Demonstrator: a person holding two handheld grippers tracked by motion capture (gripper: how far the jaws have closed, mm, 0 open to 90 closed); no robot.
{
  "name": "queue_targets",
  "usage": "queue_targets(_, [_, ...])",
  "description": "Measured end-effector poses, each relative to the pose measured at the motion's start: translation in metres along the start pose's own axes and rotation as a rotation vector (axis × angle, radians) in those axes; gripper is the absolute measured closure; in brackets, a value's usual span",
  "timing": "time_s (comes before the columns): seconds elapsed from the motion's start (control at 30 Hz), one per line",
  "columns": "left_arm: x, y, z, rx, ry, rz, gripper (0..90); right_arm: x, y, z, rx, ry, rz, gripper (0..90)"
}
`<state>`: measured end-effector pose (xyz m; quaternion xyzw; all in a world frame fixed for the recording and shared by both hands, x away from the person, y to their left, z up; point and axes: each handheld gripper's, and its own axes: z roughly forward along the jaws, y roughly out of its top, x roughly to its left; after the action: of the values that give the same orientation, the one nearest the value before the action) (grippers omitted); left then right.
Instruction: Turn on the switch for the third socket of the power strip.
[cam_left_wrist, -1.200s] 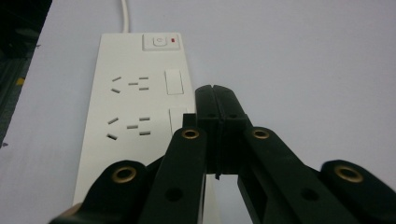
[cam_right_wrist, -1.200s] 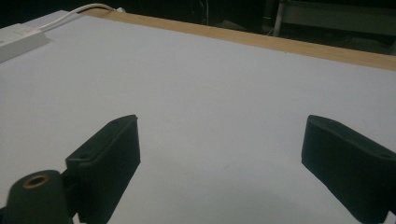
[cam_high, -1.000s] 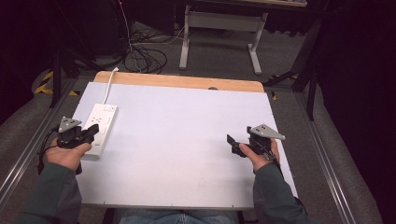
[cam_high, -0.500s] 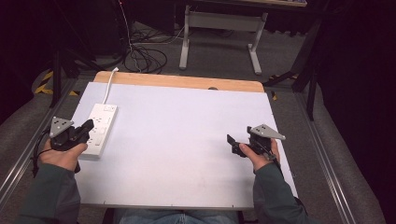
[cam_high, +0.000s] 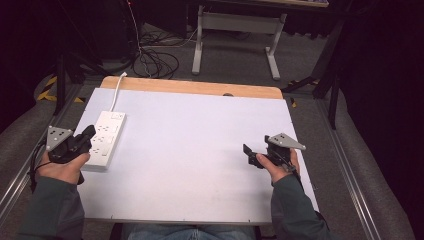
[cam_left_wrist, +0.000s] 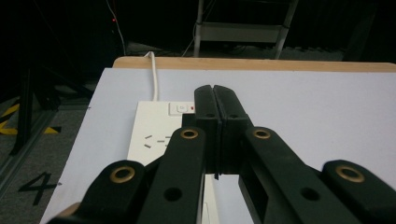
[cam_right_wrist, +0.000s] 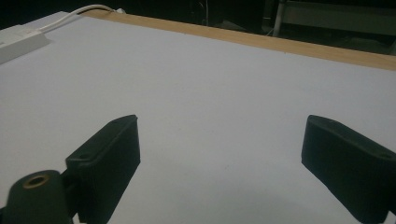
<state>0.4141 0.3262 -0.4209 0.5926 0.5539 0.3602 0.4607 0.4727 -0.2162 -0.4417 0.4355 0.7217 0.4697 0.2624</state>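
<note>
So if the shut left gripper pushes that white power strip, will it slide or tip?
The power strip lies flat and long on the smooth table, so it would likely slide, not tip. Its cord trails off the far edge and may drag or pivot it.

A black numeral "4" stands on the grey floor (cam_left_wrist: 28, 196) beside the table.

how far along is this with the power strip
Early on. Nothing looks done yet: the power strip lies flat near the table's left edge, its white cable trailing off the far side. In hand: the left claw, jaws shut and empty, hovers over the strip's near end. The right claw waits open over bare table. Any real handling of the strip is still left.
</note>
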Motion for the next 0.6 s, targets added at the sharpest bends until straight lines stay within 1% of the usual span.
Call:
queue_targets(0.03, [-0.0005,0.0001,-0.0004,-0.003,0.002,-0.004,89.1,0.0000,0.0000,0.0000,0.000,0.000,0.000,12.0])
queue_targets(0.17, [-0.0008,0.0003,-0.0008,-0.006,-0.001,0.005,88.9,-0.0003,0.0000,0.0000,-0.001,-0.001,0.000,12.0])
queue_targets(0.33, [-0.0009,-0.0001,-0.0005,-0.009,0.009,0.012,88.7,0.0000,0.0000,0.0002,-0.001,0.000,0.004,12.0])
queue_targets(0.43, [-0.0012,-0.0001,-0.0017,-0.020,0.015,0.005,88.4,-0.0002,-0.0001,0.0001,0.000,0.000,0.003,12.0])
queue_targets(0.53, [-0.0014,0.0005,-0.0037,-0.035,0.019,0.006,87.3,-0.0003,0.0000,-0.0002,0.000,-0.001,0.003,12.0])
queue_targets(0.6, [-0.0025,0.0001,-0.0034,-0.033,0.017,0.012,86.5,-0.0006,-0.0002,0.0001,0.001,-0.001,0.001,12.1])
